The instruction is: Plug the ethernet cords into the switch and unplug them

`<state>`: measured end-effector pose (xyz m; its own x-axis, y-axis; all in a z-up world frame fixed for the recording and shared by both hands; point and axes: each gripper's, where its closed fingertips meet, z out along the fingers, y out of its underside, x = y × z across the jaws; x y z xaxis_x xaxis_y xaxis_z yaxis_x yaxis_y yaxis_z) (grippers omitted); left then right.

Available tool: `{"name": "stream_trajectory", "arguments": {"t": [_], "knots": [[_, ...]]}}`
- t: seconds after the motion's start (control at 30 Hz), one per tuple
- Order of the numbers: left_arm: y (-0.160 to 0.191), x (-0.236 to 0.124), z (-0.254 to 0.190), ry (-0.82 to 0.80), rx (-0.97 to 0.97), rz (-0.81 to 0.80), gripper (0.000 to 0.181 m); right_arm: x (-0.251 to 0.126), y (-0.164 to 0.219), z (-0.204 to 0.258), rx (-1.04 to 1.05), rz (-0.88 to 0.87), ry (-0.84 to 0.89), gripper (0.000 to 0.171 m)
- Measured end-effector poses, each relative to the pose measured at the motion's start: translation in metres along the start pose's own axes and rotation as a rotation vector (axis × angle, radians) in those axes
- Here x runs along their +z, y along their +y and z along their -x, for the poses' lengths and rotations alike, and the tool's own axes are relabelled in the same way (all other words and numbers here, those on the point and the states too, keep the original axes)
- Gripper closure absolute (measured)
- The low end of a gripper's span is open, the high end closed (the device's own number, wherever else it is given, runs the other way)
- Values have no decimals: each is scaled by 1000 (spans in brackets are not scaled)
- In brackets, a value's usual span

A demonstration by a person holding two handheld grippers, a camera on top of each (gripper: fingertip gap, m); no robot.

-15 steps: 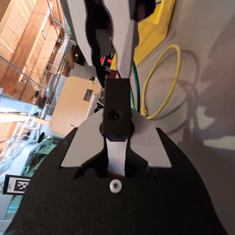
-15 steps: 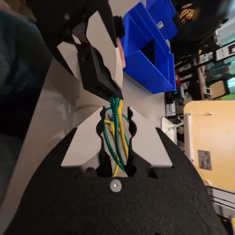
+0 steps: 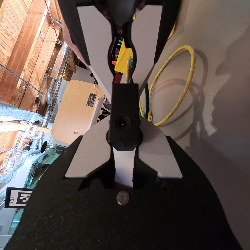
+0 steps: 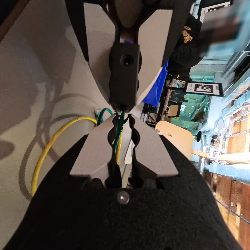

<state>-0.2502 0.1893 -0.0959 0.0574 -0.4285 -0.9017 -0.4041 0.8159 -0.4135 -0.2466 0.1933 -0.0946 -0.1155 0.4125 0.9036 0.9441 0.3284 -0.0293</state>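
Clamping the black switch (image 3: 123,116), the left tool (image 3: 124,136) is facing the right tool (image 4: 122,117), whose parted fingers are flanking the plugged green cord (image 4: 120,124).

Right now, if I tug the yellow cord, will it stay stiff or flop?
Probably floppy: the yellow cord lies in a loose loop on the table. It looks thin, so likely light and easily dragged. The smooth curve hints it springs back.

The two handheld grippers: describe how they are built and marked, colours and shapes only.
Each gripper, left gripper and right gripper, has a rough matte black body with one round silver screw near the finger roots. The fingers are flat, light grey wedges with wavy black inner edges. A black-framed white tag with a square coded pattern sticks out beside the left one.
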Motion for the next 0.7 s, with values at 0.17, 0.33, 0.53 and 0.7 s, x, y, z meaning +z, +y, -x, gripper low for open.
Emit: {"name": "stream_trajectory", "arguments": {"t": [0.17, 0.33, 0.53, 0.7], "knots": [[2, 0, 1, 0, 0, 16, 152, 2, 0, -2, -106, 48, 68, 157], [3, 1, -3, 7, 23, 24, 152, 3, 0, 3, -91, 58, 46, 158], [7, 3, -11, 48, 1, 48, 152, 7, 4, 12, -71, 98, -8, 160], [11, 7, -19, 112, -45, 82, 151, 9, 9, 22, -65, 102, -48, 160]]}}
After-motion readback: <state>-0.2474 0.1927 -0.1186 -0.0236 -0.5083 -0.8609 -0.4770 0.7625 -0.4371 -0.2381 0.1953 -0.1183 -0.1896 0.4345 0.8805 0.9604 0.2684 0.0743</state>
